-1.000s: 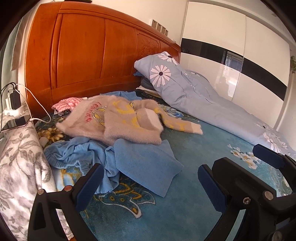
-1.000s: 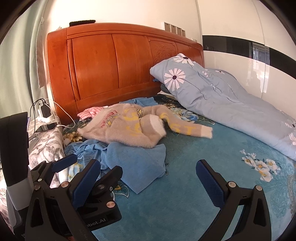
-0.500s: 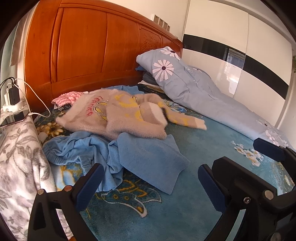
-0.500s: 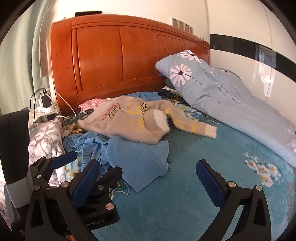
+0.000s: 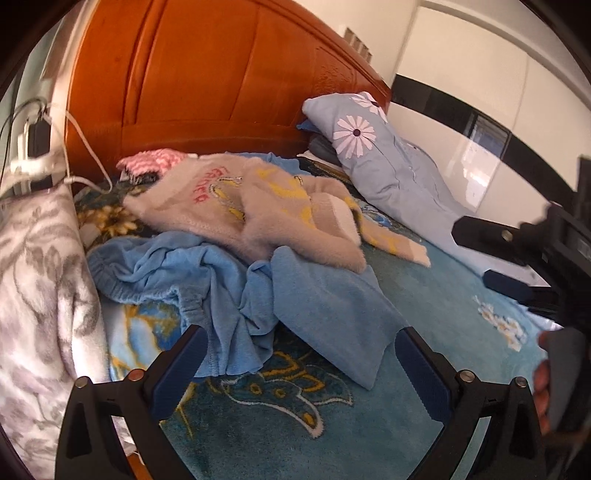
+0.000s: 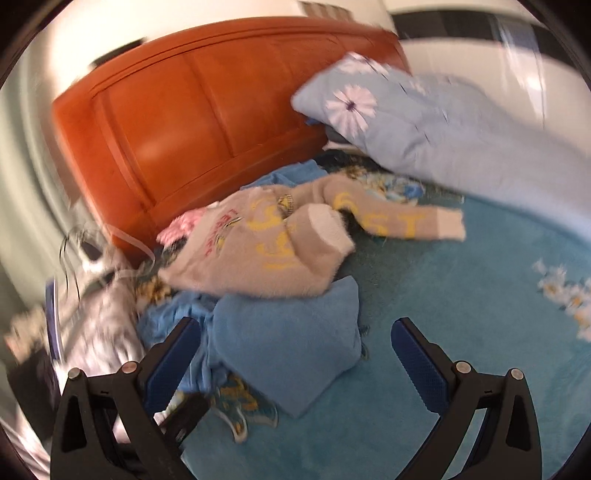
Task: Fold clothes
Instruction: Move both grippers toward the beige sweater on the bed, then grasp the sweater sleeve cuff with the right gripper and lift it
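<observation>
We see a bedroom in bright daylight. A tall orange-brown wooden headboard (image 5: 221, 85) stands against a pale wall (image 6: 207, 14). The bed (image 5: 424, 306) is covered by a teal blanket with flower patterns. A light blue quilt with white daisies (image 5: 388, 162) lies heaped along the far side, next to a glossy white wardrobe with a black band (image 5: 491, 122). At the left edge sits a grey-and-white floral blanket (image 5: 33, 280), with a charger and white cables (image 5: 40, 136) above it.
</observation>
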The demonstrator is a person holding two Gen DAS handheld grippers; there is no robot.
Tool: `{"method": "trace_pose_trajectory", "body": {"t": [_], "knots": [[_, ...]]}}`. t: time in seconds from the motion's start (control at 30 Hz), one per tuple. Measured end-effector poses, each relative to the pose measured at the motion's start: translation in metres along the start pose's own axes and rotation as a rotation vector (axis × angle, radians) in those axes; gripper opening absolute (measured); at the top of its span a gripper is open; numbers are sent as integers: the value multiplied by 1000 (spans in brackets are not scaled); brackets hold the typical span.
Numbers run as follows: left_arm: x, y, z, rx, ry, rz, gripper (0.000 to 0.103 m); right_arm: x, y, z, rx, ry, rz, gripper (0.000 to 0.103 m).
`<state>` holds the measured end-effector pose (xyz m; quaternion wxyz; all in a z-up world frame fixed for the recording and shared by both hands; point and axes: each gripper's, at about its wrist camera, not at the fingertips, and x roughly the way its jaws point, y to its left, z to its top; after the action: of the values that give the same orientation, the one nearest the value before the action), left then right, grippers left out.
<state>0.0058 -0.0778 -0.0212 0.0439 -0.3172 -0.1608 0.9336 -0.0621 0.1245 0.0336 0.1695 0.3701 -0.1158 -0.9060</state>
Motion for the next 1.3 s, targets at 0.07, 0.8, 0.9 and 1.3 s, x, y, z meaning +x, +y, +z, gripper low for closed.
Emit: {"method": "trace_pose_trajectory", "body": {"t": [0.07, 0.8, 0.9, 1.3], "knots": [[3, 8, 0, -34, -1, -15, 103, 17, -12, 13, 58, 23, 19, 103], [39, 30, -5, -41, 44, 8, 103, 200, -85, 58, 531, 236, 225, 54], [42, 28, -5, -36, 48, 13, 103, 218, -82, 54, 553, 284, 259, 53], [32, 24, 3, -77, 52, -36, 103, 147, -89, 88, 580, 92, 399, 12]]}}
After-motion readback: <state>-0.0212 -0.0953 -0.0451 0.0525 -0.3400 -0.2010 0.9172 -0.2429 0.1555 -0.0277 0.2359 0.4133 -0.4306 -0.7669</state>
